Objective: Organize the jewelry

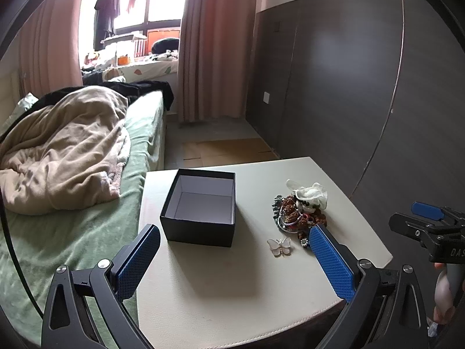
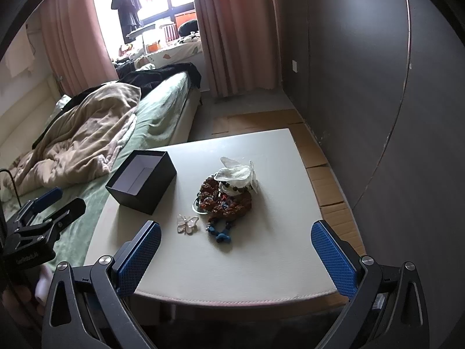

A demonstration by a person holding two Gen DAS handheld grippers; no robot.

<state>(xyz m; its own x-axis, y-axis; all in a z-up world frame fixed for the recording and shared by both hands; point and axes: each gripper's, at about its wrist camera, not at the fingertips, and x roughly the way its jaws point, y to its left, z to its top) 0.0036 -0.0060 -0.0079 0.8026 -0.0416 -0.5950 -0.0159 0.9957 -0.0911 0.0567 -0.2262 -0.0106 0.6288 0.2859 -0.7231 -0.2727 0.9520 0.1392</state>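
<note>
**Jewelry still all in a heap, box sitting empty**

Bedroom setup: bed [image 1: 87, 174] with a green sheet and a crumpled beige blanket [image 1: 64, 151] on the left, pink curtains [image 1: 215, 43] by a bright window, dark wardrobe panels [image 1: 334, 72] on the right; a pale tabletop [image 2: 247, 261] sits just beside the bed. On it, an open black box [image 1: 199, 206], nothing inside; near it to the right, the tangled jewelry pile [image 2: 228, 193] with a white piece on top; a butterfly brooch [image 2: 187, 224] lies loose between box and pile. Left gripper [image 1: 234, 261] and right gripper [image 2: 235, 258] both hover spread wide, holding nothing. My worry: the beads look knotted, so grabbing one strand could drag the whole clump off the edge; the flat brooch could slip from the pads.
</note>
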